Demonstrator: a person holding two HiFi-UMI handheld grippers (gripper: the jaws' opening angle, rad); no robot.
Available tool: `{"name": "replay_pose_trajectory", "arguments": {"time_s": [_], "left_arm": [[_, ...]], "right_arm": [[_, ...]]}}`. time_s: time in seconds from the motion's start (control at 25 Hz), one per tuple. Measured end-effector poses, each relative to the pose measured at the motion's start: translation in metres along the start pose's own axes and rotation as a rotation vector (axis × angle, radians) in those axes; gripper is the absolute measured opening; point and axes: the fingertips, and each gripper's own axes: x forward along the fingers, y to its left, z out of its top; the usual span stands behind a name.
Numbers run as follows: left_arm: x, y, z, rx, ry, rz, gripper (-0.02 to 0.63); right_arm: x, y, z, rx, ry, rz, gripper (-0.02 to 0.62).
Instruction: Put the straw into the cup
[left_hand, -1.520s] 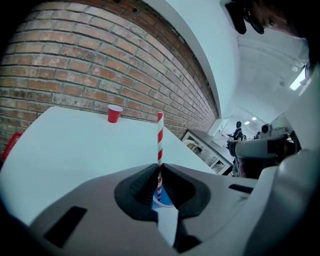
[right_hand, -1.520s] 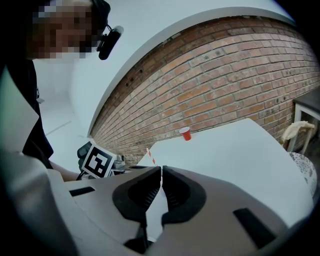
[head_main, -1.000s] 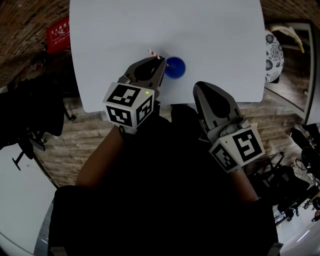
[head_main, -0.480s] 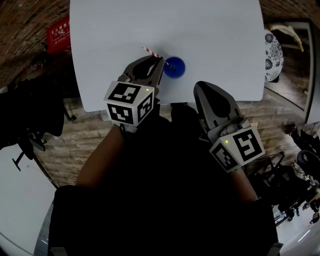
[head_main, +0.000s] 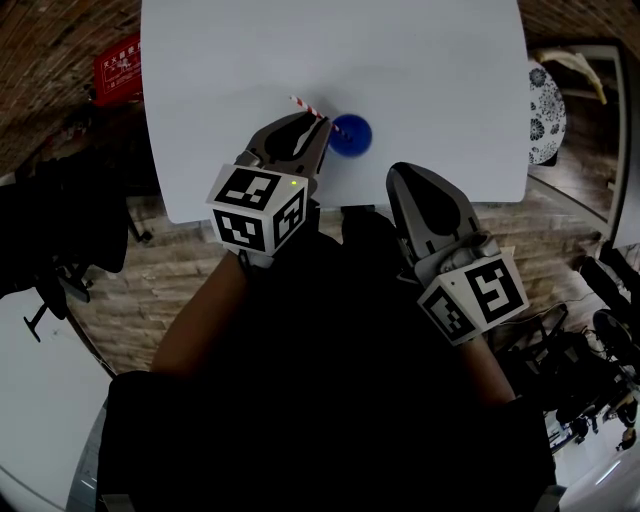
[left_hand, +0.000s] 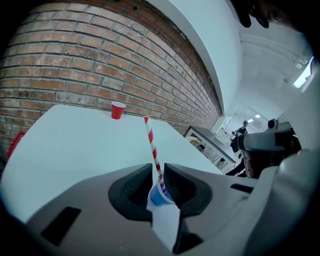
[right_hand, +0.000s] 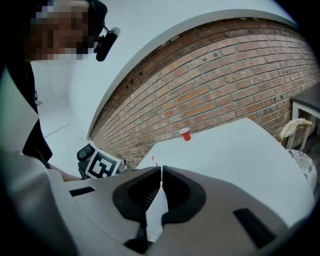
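At the counter's (head_main: 420, 60) front edge, the left gripper (left_hand: 159, 172) has its fingers clamped on the straw (left_hand: 151, 145), tilted up and away, low end right at the cup (head_main: 349, 135), while the right gripper (right_hand: 161, 170) hangs back, fingers closed on nothing.

Your left gripper (head_main: 320, 125) reaches forward, with its 2 jaws pressed on the straw (left_hand: 151, 145). Your right gripper (head_main: 398, 172) is nearer to your body, jaws together, holding nothing.
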Motion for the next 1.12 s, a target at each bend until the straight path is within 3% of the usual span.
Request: {"name": "replay_pose_trajectory", "arguments": {"time_s": [0.72, 1.12], "left_arm": [[-0.022, -0.001, 0.005, 0.047, -0.011, -0.011, 0.083], [-0.058, -0.008, 0.030, 0.216, -0.064, -0.011, 0.083]], "right_arm": [[-0.001, 0.004, 0.000, -0.006, 0.003, 0.001, 0.032], [-0.008, 0.015, 0.003, -0.037, -0.007, 0.008, 0.032]]}}
